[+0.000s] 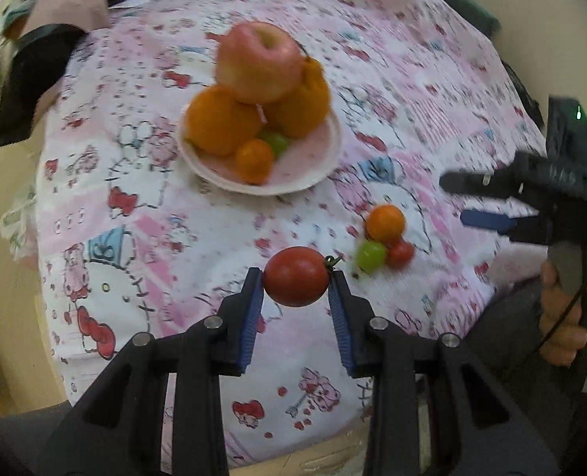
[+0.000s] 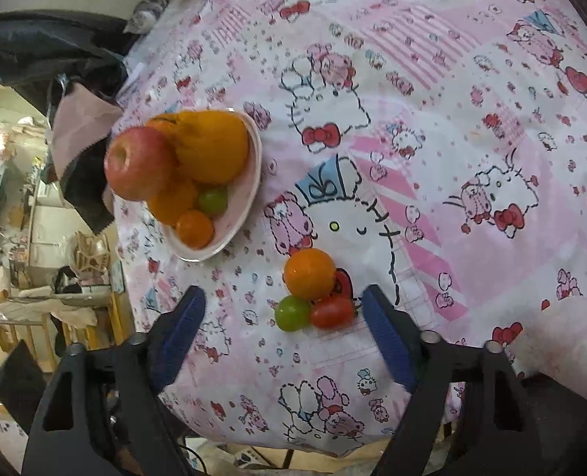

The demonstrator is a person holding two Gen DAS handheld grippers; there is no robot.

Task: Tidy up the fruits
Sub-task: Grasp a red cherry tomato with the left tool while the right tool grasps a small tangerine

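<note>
My left gripper (image 1: 296, 283) is shut on a red tomato (image 1: 296, 276) and holds it above the cloth, in front of the pink plate (image 1: 317, 158). The plate holds an apple (image 1: 257, 63), two large oranges (image 1: 218, 121), a small orange (image 1: 255, 160) and a green grape (image 1: 276, 142). On the cloth to the right lie a small orange (image 1: 385, 222), a green grape (image 1: 370, 256) and a cherry tomato (image 1: 400, 254). My right gripper (image 2: 283, 309) is open and low, its fingers either side of that small orange (image 2: 310, 273), green grape (image 2: 292, 312) and cherry tomato (image 2: 332, 311). The plate (image 2: 249, 182) lies to its left.
A pink cartoon-print tablecloth (image 2: 432, 139) covers the table. Dark and pink cloths (image 1: 35, 79) lie at the far left edge. The right gripper (image 1: 467, 202) shows at the right of the left wrist view, held by a hand (image 1: 559, 317). Cluttered shelves (image 2: 35, 218) stand beyond the table's left edge.
</note>
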